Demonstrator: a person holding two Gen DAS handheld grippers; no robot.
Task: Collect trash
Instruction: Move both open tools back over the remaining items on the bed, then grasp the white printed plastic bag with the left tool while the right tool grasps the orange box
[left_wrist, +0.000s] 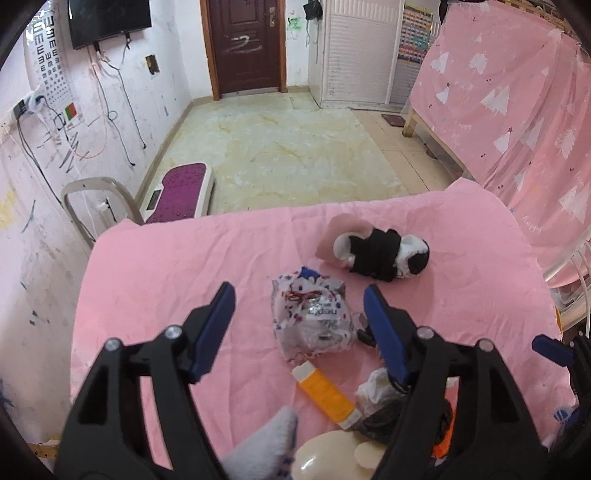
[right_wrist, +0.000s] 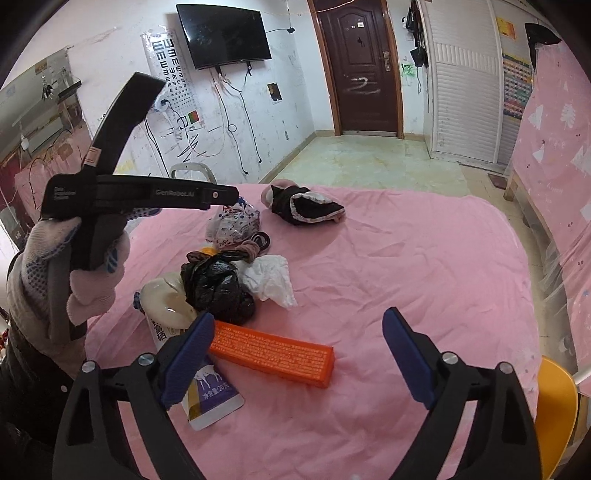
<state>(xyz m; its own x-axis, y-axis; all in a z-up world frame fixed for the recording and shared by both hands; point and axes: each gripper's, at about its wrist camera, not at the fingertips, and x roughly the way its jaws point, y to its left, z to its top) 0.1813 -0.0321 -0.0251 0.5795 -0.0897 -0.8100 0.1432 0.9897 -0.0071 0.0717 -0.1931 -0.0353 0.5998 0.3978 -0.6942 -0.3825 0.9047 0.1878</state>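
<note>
Trash lies on a pink sheet (left_wrist: 147, 266). My left gripper (left_wrist: 299, 295) is open and hovers over a crumpled printed wrapper (left_wrist: 312, 321), which lies between its fingers. An orange-and-white tube (left_wrist: 325, 395) lies nearer me. My right gripper (right_wrist: 295, 325) is open and empty above an orange box (right_wrist: 273, 350). A black plastic bag (right_wrist: 218, 288), a crumpled white tissue (right_wrist: 269, 280) and a white pouch (right_wrist: 207, 395) lie beyond and left of it. The left gripper's body (right_wrist: 140, 195) shows in the right wrist view above the wrapper (right_wrist: 236, 221).
A black-and-white bundle of socks (left_wrist: 384, 254) lies at the far side of the sheet (right_wrist: 406, 258). A dark hair tie (right_wrist: 260, 240) lies by the bag. A pink curtain (left_wrist: 517, 110) hangs on the right. A white chair back (left_wrist: 96, 199) stands beyond the left edge.
</note>
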